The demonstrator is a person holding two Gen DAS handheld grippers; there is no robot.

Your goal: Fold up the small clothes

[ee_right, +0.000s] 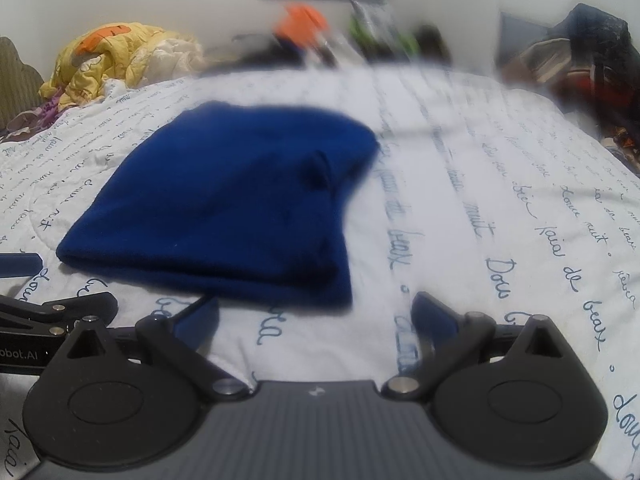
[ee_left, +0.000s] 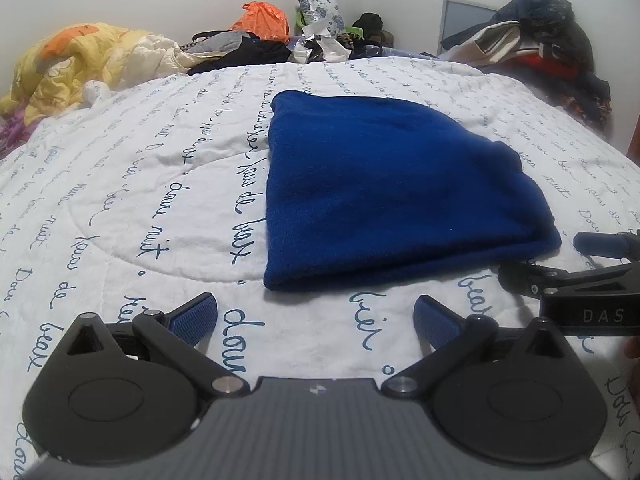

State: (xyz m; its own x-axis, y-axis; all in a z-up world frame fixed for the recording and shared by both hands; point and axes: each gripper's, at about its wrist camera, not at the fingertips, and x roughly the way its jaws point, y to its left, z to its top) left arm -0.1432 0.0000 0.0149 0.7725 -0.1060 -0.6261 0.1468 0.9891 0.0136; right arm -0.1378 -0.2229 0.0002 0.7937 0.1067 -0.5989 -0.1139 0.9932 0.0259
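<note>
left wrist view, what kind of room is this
Most likely a lived-in bedroom: a bed under a white quilt with blue script, a crumpled yellow comforter at its far corner, and clothes heaped along the wall.

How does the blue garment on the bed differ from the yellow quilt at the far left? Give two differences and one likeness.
The blue garment lies folded flat in a neat block; the yellow quilt is bunched in a crumpled heap. The blue garment is plain dark blue; the yellow quilt carries orange patches. Both are soft fabric resting on the bed.
</note>
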